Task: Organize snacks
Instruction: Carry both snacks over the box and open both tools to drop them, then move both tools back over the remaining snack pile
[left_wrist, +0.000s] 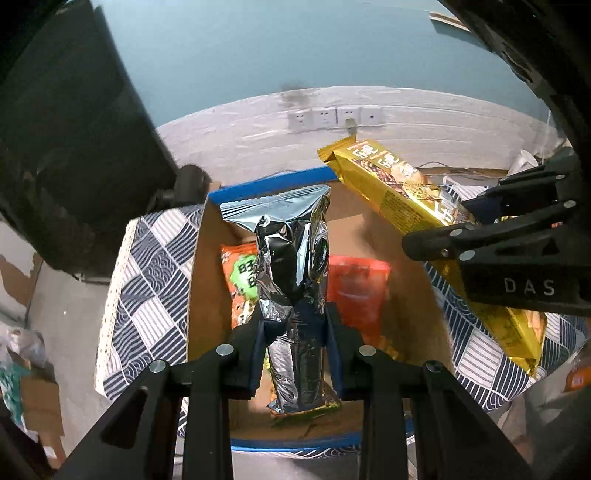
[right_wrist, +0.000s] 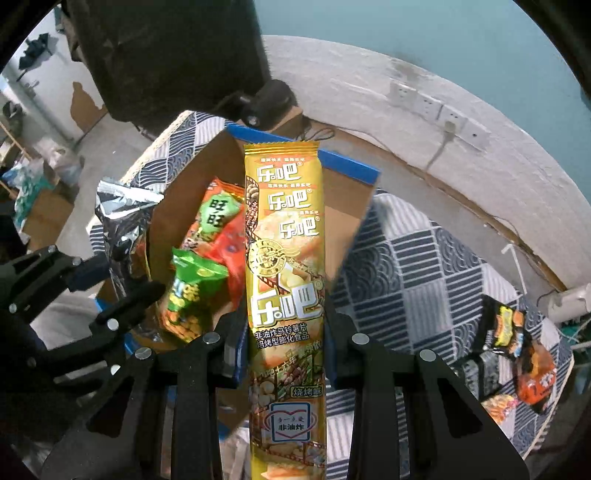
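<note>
Left claw (left_wrist: 295, 328): closed on a crinkled silver foil snack packet (left_wrist: 295, 280), blue pads pinching its lower half, packet standing upright out of the jaws, serrated top seal uppermost. It hangs above the open cardboard box with blue-taped rim (left_wrist: 207, 280). Right claw (right_wrist: 286, 350): closed on a long yellow snack packet printed with Chinese characters (right_wrist: 284, 258), gripped across its lower middle, top end pointing away from the camera over the box's far blue edge. In the left view the same yellow packet (left_wrist: 406, 195) slants across the upper right, the right claw's black fingers (left_wrist: 443, 240) clamped on it, both beside the box's right wall. Below, inside the box: an orange packet with a green label (left_wrist: 240, 280) and a red-orange packet (left_wrist: 358, 291) lying side by side on the cardboard floor; the right view also shows a green packet with a twisted top (right_wrist: 192, 295) resting against them. The box sits on a cloth of navy-and-white patterned squares (left_wrist: 147, 295) covering the bench. Farther right on that cloth, well apart from the box, a loose cluster of black and orange snack packets (right_wrist: 517, 347). Beyond: a whitewashed lower wall with a row of white sockets (left_wrist: 332, 118), teal paint above. A dark bulky shape (left_wrist: 74, 147) fills the upper left; cannot tell what it is.
</note>
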